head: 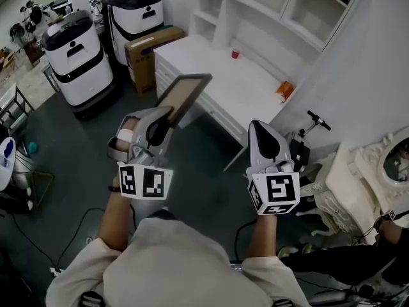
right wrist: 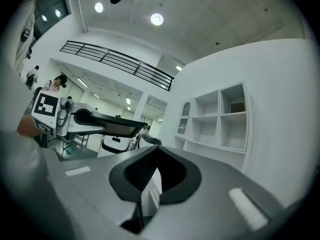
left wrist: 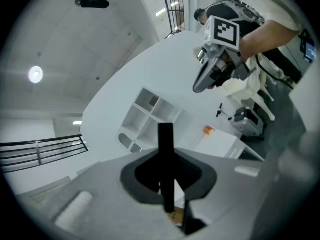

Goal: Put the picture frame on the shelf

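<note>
Picture frame (head: 186,94), lower edge hidden, sits pinched in left claw (head: 166,115); right claw (head: 257,126) closed.

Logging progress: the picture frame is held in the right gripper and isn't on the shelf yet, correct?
No: the left gripper holds the picture frame, clamped on its edge, as the head view and left gripper view show. It isn't on the shelf yet.

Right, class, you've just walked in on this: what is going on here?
A person holds a tool in each hand. The left tool is clamped on the picture frame, holding it tilted in the air short of the white desk. The right tool is shut and empty. The frame is not yet on the shelf.
</note>
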The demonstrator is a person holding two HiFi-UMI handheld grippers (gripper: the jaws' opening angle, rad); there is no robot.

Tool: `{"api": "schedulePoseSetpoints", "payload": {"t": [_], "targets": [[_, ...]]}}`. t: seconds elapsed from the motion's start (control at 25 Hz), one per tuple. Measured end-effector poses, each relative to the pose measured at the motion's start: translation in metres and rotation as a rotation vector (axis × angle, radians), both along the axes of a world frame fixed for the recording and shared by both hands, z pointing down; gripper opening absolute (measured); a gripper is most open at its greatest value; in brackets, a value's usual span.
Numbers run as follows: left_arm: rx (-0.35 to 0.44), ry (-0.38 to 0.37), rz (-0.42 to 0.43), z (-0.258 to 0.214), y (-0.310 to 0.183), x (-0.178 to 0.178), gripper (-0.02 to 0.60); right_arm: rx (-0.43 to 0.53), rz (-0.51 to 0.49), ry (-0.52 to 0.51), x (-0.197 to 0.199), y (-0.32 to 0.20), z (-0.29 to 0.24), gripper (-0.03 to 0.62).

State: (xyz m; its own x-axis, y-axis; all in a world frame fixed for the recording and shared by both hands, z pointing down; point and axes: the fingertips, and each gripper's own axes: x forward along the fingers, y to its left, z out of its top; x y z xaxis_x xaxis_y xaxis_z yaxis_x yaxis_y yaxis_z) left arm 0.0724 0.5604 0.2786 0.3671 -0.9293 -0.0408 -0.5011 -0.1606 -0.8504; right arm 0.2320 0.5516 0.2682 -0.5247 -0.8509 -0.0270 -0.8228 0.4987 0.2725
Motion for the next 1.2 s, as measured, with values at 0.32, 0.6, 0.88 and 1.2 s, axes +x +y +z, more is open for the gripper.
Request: {"api": "schedulePoseSetpoints", "payload": {"t": [0.32,0.6,0.88,1.2], "targets": [[-0.008,0.007,0.009,0.008,-0.039,-0.004,0.029,-0.020,-0.021,-0.026,-0.008,-0.037,0.005,0.003],[-0.019,-0.002,0.009,0.011,-0.138,-0.023,0.029,-0.034,-0.021,-0.030,-0.025,-0.136,0.008,0.003],[-0.016,0.001,-0.018,0.001,-0.233,-0.053,0.029,-0.081,-0.092,-0.063,-0.064,-0.233,0.004,0.005],[-0.025,0.004,-0.029,-0.005,-0.301,-0.085,0.029,-0.122,-0.132,-0.049,-0.107,-0.301,0.008,0.005]]}}
